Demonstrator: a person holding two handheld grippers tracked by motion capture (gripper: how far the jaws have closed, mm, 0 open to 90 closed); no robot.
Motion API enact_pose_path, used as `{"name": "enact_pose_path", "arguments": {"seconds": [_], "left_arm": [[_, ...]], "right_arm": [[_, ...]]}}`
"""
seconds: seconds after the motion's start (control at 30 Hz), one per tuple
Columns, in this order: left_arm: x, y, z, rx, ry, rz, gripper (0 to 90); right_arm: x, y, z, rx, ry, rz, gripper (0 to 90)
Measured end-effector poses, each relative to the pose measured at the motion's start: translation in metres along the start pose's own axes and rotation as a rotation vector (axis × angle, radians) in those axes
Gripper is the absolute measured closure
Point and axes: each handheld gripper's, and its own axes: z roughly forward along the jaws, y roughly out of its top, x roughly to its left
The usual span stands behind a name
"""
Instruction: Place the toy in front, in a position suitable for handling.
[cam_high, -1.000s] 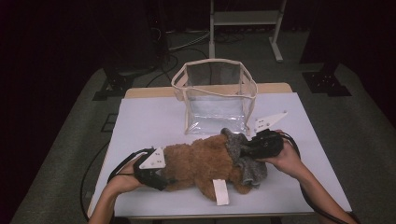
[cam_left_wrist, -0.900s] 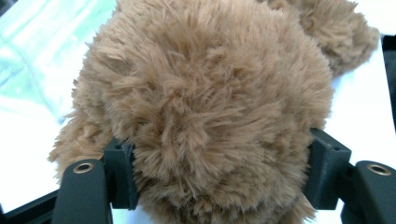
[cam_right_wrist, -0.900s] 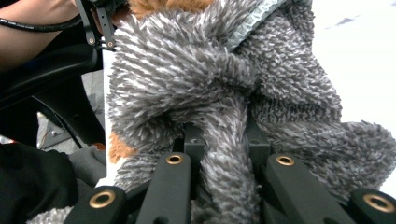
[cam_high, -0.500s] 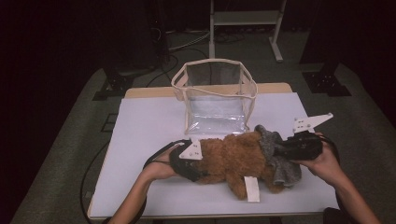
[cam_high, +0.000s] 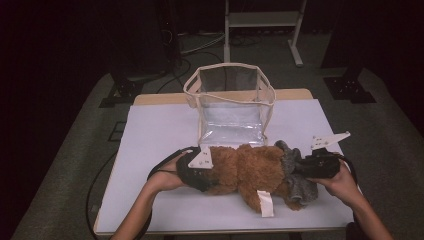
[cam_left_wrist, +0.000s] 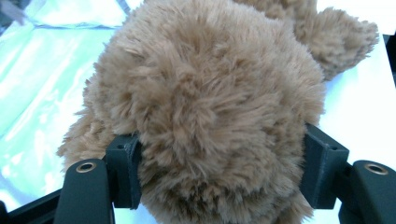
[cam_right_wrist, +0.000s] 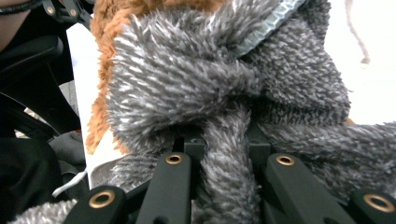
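A brown plush toy (cam_high: 245, 170) lies lengthwise on the white table (cam_high: 160, 130), just in front of a clear bag (cam_high: 230, 107). It has a grey fuzzy end (cam_high: 297, 180) and a white tag (cam_high: 265, 202). My left gripper (cam_high: 202, 175) holds the toy's left end. In the left gripper view its jaws (cam_left_wrist: 219, 158) have just been closing and press into the brown fur (cam_left_wrist: 210, 102) from both sides. My right gripper (cam_high: 306, 167) is shut on a fold of the grey fur (cam_right_wrist: 210, 88), which is pinched tight between its jaws (cam_right_wrist: 226, 144).
The clear bag stands upright with its mouth open at the table's middle back; its glossy side (cam_left_wrist: 42, 70) is close behind the toy. On the dark floor beyond the table stand a metal frame (cam_high: 262, 20) and black stands (cam_high: 350, 85), with cables.
Both hands have carried the plush toy to the right along the table's front. The toy lies closer under the bag's front than a second ago.
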Motion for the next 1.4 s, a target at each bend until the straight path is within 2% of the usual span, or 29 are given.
{"name": "enact_pose_path", "arguments": {"seconds": [0.2,0.33,0.47,0.6,0.73,0.87,0.97,1.03,1.13,1.2,1.3,1.4], "left_arm": [[0.001,-0.008,-0.014,0.03,0.013,-0.002,30.4],[0.002,-0.012,-0.019,0.034,0.015,-0.022,29.4],[0.002,-0.014,-0.018,0.015,0.011,-0.041,28.3],[0.003,-0.014,-0.017,0.005,0.007,-0.041,27.0],[0.003,-0.013,-0.015,-0.002,0.007,-0.038,26.4],[0.001,-0.01,-0.013,-0.006,0.006,-0.027,26.0],[0.0,-0.011,-0.014,-0.011,0.007,-0.034,25.6],[-0.001,-0.014,-0.015,-0.017,0.007,-0.037,25.0],[0.001,-0.018,-0.019,-0.027,0.006,-0.046,22.7],[0.004,-0.02,-0.023,-0.035,0.007,-0.051,20.1],[0.007,-0.022,-0.024,-0.05,0.008,-0.086,16.4],[0.009,-0.025,-0.02,-0.053,-0.015,-0.108,16.7]], "right_arm": [[0.0,-0.001,0.023,0.007,0.04,0.006,76.4],[0.0,-0.004,0.031,0.02,0.038,0.005,76.3],[-0.002,-0.003,0.015,0.002,0.005,0.002,76.3],[-0.002,0.003,-0.011,-0.033,-0.02,0.002,76.3],[0.008,0.022,-0.024,-0.061,-0.029,-0.045,76.3],[0.021,0.049,-0.013,-0.048,-0.012,-0.115,76.2],[0.03,0.068,0.008,-0.008,0.004,-0.17,76.2],[0.031,0.072,0.021,0.03,0.0,-0.183,76.1],[0.026,0.067,0.034,0.077,-0.015,-0.174,76.1],[0.024,0.06,0.034,0.081,-0.005,-0.157,76.2],[0.023,0.051,0.032,0.082,0.001,-0.138,76.2],[0.023,0.046,0.03,0.08,0.006,-0.128,76.2]]}}
